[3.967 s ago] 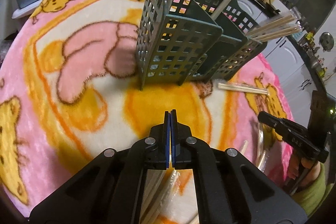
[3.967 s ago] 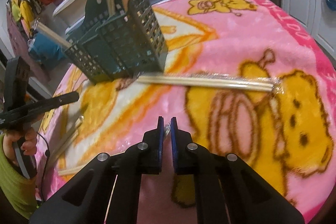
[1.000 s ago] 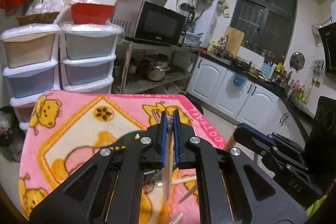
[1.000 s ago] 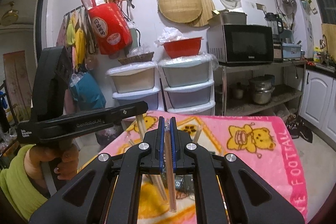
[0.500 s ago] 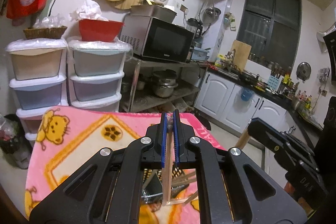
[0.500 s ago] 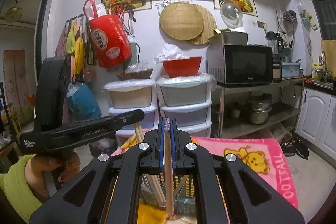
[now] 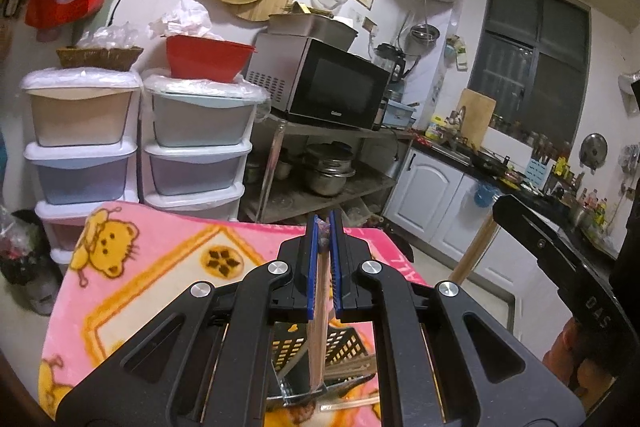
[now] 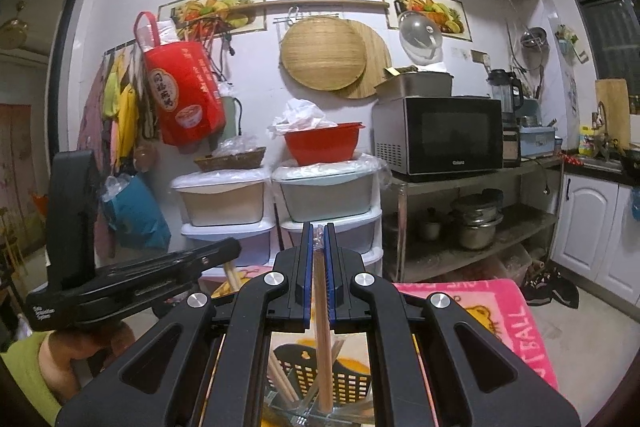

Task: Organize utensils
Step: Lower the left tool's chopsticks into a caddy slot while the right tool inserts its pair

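Note:
My left gripper [image 7: 323, 227] is shut on a plastic-wrapped pair of wooden chopsticks [image 7: 318, 339] that hangs straight down over the dark green slotted utensil basket [image 7: 344, 345]. My right gripper [image 8: 318, 229] is shut on another wrapped pair of chopsticks [image 8: 323, 359], also hanging down into the same basket [image 8: 352, 379], where more chopsticks [image 8: 280, 383] stand. Each gripper shows at the edge of the other's view: the right one [image 7: 560, 267], the left one [image 8: 132, 279]. The chopsticks' lower ends are partly hidden by the gripper bodies.
The basket stands on a pink cartoon-bear blanket [image 7: 132, 267] covering the table. Stacked plastic drawers [image 7: 192, 155], a microwave [image 7: 332, 87] on a metal rack and white kitchen cabinets [image 7: 432, 195] stand behind. A wrapped chopstick pair lies on the blanket by the basket [image 7: 352, 405].
Both grippers have risen and tilted up since a second ago, each holding its chopsticks; the basket now sits lower in both views. Four seconds ago both were low over the blanket.

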Motion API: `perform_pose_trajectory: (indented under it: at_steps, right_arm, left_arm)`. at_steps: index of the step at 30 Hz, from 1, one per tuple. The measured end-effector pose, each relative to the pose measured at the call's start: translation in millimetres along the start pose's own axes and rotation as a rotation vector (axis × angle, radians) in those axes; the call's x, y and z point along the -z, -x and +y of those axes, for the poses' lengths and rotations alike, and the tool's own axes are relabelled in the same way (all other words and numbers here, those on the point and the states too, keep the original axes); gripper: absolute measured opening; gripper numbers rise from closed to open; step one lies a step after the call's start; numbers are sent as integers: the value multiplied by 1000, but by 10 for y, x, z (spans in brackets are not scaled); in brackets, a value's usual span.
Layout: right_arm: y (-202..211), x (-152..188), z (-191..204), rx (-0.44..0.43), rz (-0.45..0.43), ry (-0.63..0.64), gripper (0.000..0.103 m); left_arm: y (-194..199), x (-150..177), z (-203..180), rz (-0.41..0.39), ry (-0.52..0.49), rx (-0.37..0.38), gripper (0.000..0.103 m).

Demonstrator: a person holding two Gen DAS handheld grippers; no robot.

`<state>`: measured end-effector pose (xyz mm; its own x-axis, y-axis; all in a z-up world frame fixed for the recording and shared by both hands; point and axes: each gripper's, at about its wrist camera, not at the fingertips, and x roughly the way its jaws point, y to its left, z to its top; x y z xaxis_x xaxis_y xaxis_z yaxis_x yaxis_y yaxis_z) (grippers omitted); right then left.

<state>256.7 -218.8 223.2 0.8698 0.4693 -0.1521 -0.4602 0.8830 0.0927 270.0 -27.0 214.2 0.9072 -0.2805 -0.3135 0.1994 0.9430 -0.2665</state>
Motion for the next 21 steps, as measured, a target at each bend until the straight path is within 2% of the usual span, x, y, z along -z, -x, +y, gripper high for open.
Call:
perform_pose_trajectory:
  at_steps: [10, 21]
  right_arm:
    - [-217, 192, -134, 26, 11, -34, 5]
    - [-337, 408, -207, 35, 28, -69, 6]
  left_arm:
    - [-121, 172, -28, -7, -24, -39, 3]
    - [-230, 375, 46, 26, -23, -38, 3]
